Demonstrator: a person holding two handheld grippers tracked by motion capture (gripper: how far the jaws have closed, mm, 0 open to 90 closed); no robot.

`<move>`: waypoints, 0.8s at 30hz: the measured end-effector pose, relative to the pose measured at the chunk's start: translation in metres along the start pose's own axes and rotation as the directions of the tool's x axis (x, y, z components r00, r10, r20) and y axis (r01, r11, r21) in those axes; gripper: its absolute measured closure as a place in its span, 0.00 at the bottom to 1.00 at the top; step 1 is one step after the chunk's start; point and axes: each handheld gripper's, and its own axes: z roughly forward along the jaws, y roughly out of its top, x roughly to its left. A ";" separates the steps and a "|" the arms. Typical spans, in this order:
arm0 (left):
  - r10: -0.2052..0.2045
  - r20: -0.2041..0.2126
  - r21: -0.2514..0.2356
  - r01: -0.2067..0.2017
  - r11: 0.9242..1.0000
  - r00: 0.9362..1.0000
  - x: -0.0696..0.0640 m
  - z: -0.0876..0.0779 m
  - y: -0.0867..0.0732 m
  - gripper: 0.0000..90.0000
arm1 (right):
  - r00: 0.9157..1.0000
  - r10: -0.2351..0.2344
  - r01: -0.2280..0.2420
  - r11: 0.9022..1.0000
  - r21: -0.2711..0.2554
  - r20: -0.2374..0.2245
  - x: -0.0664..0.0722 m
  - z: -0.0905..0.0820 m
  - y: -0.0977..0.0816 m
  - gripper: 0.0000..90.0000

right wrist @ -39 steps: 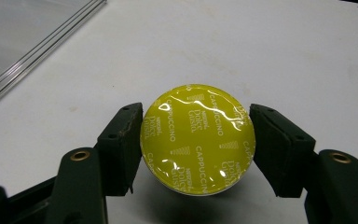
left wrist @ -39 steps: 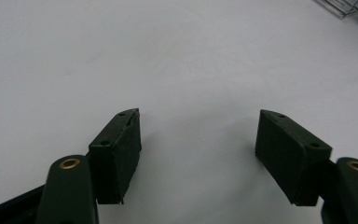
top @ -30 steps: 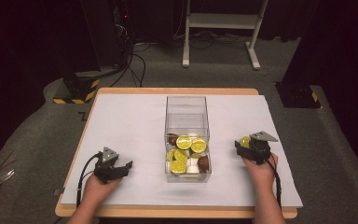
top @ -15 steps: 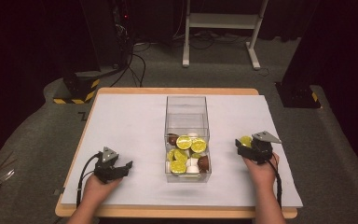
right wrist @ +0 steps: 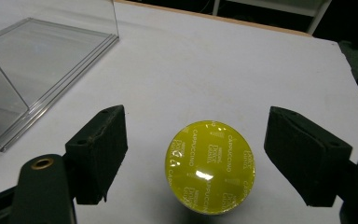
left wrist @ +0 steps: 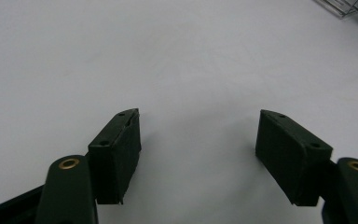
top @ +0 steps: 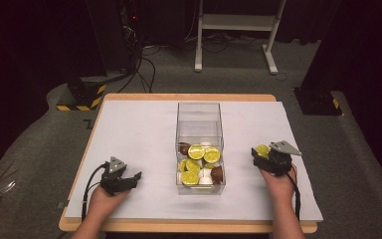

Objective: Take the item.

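As the right gripper had just spread its jaws, the yellow capsule stood free between them on the white table sheet, touching neither pad, just right of the clear box. That read as a release. The left gripper rested open and empty, left of the box. Inside the box lay about four yellow capsules, two brown, some white.
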 end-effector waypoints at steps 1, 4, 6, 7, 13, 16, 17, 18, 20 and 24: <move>0.000 0.000 0.000 0.000 1.000 1.000 0.000 0.000 0.000 0.35 | 1.000 -0.002 0.002 1.000 -0.003 0.004 0.001 -0.001 0.000 0.24; -0.002 0.000 0.000 0.002 1.000 1.000 0.000 0.000 0.000 0.35 | 1.000 -0.008 0.008 1.000 -0.008 0.005 0.002 -0.003 0.001 0.24; 0.004 0.000 0.003 -0.004 1.000 1.000 0.000 0.000 0.000 0.35 | 1.000 -0.013 0.013 1.000 -0.011 0.004 0.004 -0.005 0.002 0.24; 0.004 0.001 0.004 -0.004 1.000 1.000 0.000 0.000 0.000 0.35 | 1.000 -0.011 0.011 1.000 -0.013 0.002 0.005 -0.006 0.003 0.24; 0.009 0.003 0.008 -0.009 1.000 1.000 0.000 0.000 0.000 0.34 | 1.000 -0.024 0.024 0.999 -0.021 -0.015 0.012 -0.010 0.005 0.24; 0.010 0.003 0.010 -0.010 1.000 1.000 0.000 0.000 0.000 0.34 | 0.999 -0.032 0.031 0.999 -0.024 -0.038 0.018 -0.012 0.007 0.24; 0.010 0.004 0.009 -0.010 1.000 1.000 0.000 0.000 0.000 0.34 | 0.998 -0.038 0.037 0.999 -0.024 -0.040 0.021 -0.013 0.007 0.24; 0.012 0.004 0.010 -0.012 1.000 1.000 0.000 0.000 0.000 0.34 | 0.998 -0.042 0.041 0.999 -0.026 -0.044 0.023 -0.013 0.008 0.24; 0.014 0.004 0.012 -0.014 1.000 1.000 0.001 0.000 0.000 0.34 | 0.997 -0.038 0.036 0.999 -0.033 -0.061 0.027 -0.014 0.010 0.24; 0.012 0.003 0.009 -0.012 1.000 1.000 0.000 0.000 0.000 0.34 | 0.995 -0.039 0.035 0.998 -0.044 -0.093 0.035 -0.019 0.013 0.25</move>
